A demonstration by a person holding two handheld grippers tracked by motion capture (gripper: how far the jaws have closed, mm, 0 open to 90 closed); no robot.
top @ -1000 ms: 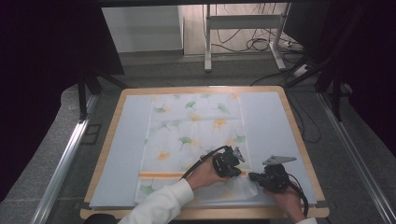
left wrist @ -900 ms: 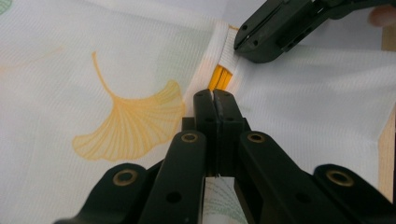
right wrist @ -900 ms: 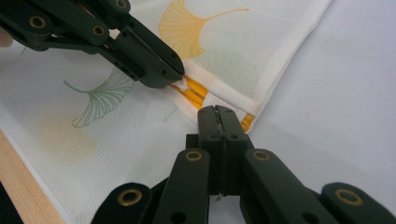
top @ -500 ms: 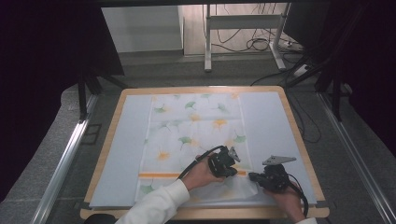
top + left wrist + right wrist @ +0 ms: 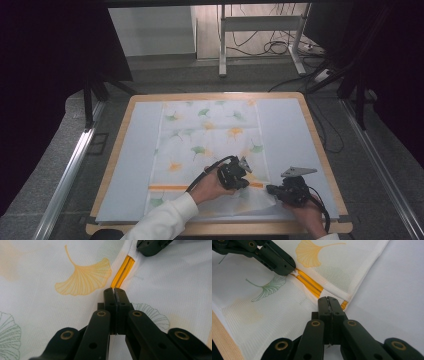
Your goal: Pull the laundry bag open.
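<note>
While the ginkgo-print cloth (image 5: 210, 145) lies flat along the middle of the pale mat (image 5: 130, 165) on my wooden table (image 5: 320, 150), its near end is folded at the orange stripe (image 5: 122, 272). My left gripper (image 5: 114, 291) pinches that fold with jaws pressed together. My right gripper (image 5: 328, 300) pinches it too, near the cloth's right edge.

A wood-rimmed table (image 5: 320, 145) carries a pale blue sheet (image 5: 130, 165); over it lies a white, apparently thin, ginkgo-leaf cloth (image 5: 210, 135).
</note>
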